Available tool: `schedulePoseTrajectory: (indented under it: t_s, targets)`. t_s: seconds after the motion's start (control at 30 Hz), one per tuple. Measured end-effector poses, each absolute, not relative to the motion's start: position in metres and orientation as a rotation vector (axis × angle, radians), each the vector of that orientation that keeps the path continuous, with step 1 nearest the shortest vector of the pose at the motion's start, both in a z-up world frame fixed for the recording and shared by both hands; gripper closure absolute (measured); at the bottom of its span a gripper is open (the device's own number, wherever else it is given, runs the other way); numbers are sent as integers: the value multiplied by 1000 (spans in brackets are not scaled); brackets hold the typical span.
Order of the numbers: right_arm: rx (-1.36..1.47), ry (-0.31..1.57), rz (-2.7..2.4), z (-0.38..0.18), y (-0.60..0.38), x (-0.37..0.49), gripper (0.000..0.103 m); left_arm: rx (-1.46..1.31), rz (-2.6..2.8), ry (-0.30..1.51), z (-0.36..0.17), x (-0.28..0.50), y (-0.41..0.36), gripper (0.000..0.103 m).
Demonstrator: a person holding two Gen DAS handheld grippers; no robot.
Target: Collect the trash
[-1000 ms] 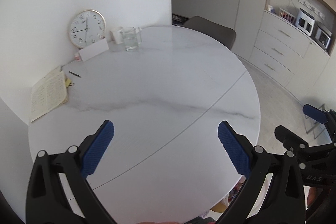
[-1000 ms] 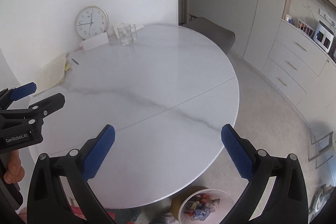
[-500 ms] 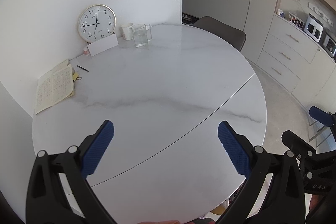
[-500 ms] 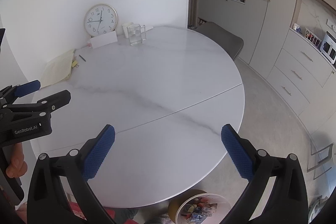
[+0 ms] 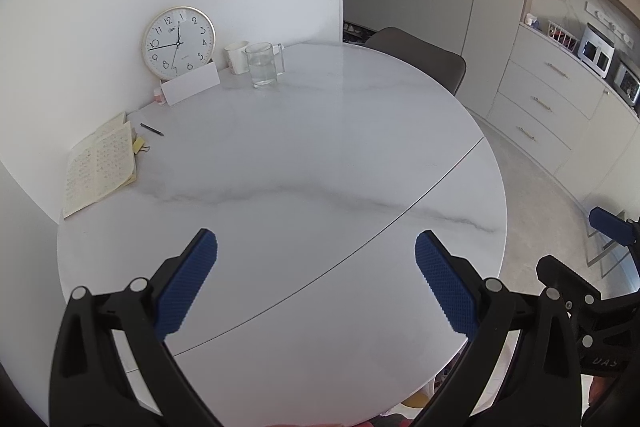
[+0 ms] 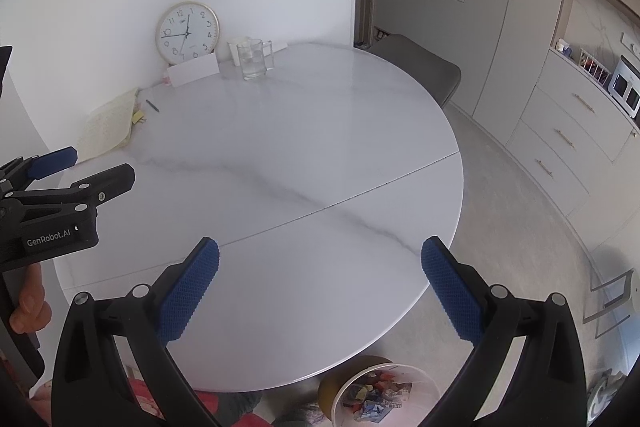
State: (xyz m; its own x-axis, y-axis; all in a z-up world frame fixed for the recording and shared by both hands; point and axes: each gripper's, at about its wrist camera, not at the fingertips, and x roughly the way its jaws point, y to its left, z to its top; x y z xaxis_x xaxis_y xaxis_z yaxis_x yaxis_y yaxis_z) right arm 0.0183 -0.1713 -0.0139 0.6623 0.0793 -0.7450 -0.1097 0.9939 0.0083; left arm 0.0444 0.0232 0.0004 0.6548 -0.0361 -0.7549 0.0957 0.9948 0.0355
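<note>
Pulled back and tipped upward over the last second, so more of the round marble bench (image 5: 320,155) and the wall behind it shows in both views than a moment ago; the clock (image 5: 179,43) sits lower and fuller in view than before. Left tool (image 5: 316,279) released, blue pads spread wide and holding nothing, hanging above the near edge of the bench at 6 o'clock. Right tool (image 6: 320,279) likewise released and bare, above the bench edge toward 5 o'clock. No loose trash to be seen on the bench top: only a notebook (image 5: 100,167) and pen (image 5: 152,129) at 9 o'clock, and a glass pitcher (image 5: 262,64), a mug (image 5: 237,57) and a white card (image 5: 191,87) near 11 o'clock beneath the clock. Trash itself lying in the bin (image 6: 376,393) on the floor, just off the bench edge at 5 o'clock in the right view, colourful scraps inside. Judged from that, collecting looks finished or nearly so, and the retreat reads as a last look over the surface rather than an approach to another piece.
</note>
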Motion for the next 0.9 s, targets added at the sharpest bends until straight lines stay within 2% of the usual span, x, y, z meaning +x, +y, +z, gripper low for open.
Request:
schedulePoseTrajectory:
  t_s: [0.9]
  targets:
    - [-37,867,113,-23,-167,20,2,104,-70,857,-2,46,23,8]
